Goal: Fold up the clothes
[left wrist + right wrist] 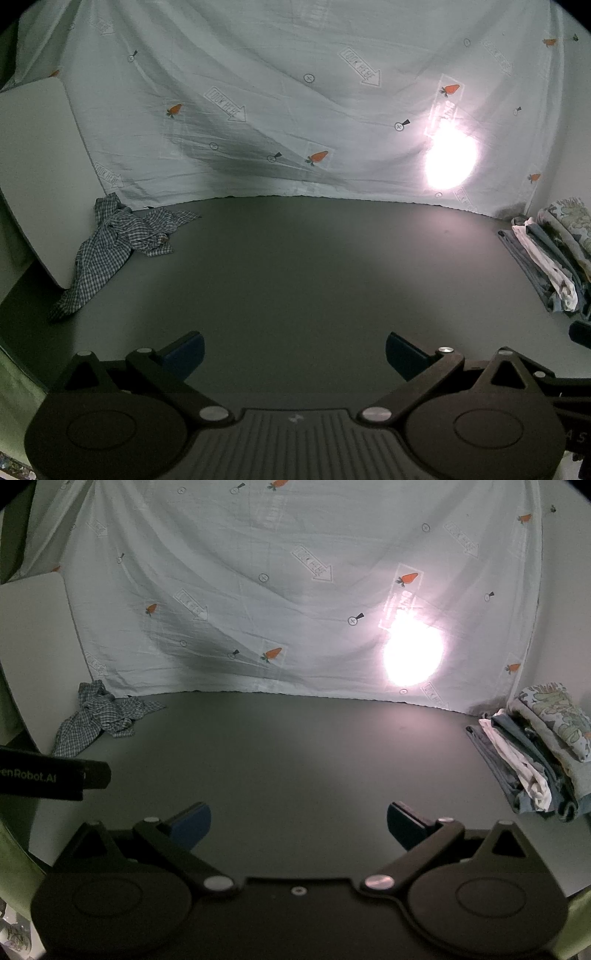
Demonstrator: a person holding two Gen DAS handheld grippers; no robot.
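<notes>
Checked cloth (110, 247) is seen crumpled at the table's (295, 277) far left, well apart from both grippers. Left gripper (294, 350) and right gripper (298, 823) are held spread, empty. Folded clothes (539, 753) are stacked soft and layered at far right.

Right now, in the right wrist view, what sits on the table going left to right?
Left claw's tip → crumpled checked shirt → bare dark table → stack of folded clothes.
</notes>
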